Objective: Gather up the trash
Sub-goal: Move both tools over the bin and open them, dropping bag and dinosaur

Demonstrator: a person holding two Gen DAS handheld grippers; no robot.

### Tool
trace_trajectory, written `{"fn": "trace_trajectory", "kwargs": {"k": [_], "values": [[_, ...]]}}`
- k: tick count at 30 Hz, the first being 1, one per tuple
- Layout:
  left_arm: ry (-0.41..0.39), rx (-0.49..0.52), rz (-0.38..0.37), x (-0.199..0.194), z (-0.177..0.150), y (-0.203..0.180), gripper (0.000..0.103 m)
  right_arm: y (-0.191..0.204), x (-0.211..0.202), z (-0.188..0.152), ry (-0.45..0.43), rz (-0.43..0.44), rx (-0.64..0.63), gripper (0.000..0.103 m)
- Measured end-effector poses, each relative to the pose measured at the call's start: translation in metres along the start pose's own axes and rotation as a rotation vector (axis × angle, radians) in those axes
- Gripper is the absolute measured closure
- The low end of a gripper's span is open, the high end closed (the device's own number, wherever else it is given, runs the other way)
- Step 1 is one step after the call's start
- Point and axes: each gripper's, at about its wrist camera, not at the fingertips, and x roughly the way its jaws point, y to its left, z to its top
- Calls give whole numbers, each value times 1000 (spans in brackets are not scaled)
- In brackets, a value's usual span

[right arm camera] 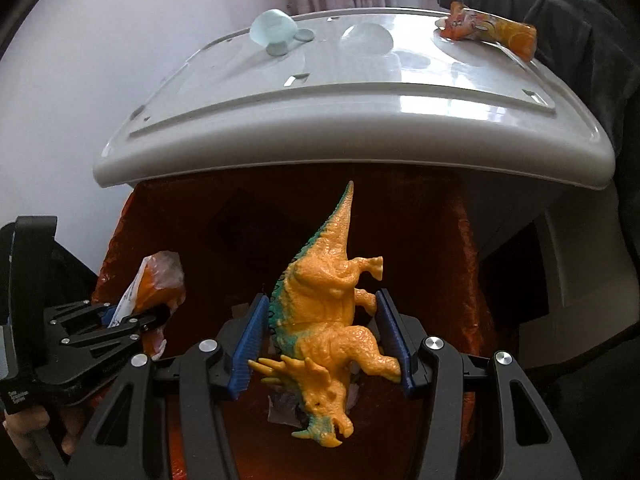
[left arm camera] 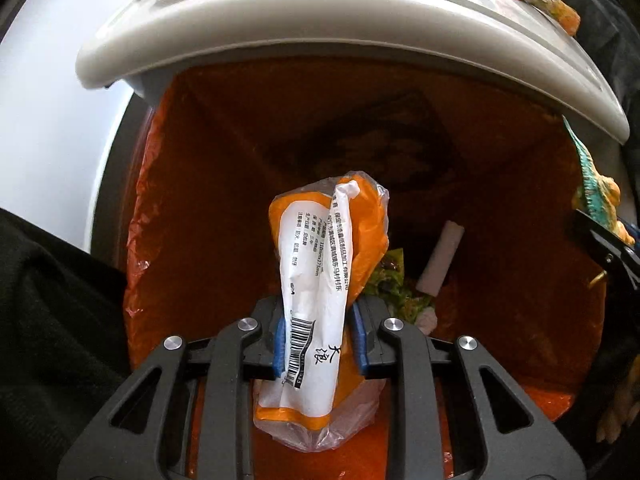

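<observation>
The left gripper [left arm camera: 320, 336] is clamped on a crumpled orange-and-white wrapper [left arm camera: 320, 264], which sticks out past its blue pads [left arm camera: 280, 344] and hangs over the open bin [left arm camera: 520, 280] lined with an orange bag. The right gripper [right arm camera: 324, 344] is closed on an orange toy dinosaur [right arm camera: 328, 320], pads against its back and legs, tail up, head down, also above the bin. A second wrapper [right arm camera: 492, 30] lies on the grey table [right arm camera: 360, 120] beyond.
</observation>
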Motion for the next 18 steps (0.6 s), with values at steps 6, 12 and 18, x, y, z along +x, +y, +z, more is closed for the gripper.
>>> {"fn": "trace_trajectory", "kwargs": {"k": [6, 12, 18], "values": [[-33, -28, 60, -6, 3, -4, 22, 4, -7, 5, -44, -27, -28, 17], [-29, -21, 69, -6, 2, -7, 22, -8, -14, 8, -71, -8, 33, 17], [-43, -22, 56, -9, -1, -4, 22, -22, -17, 14, -75, 22, 114, 17]]}}
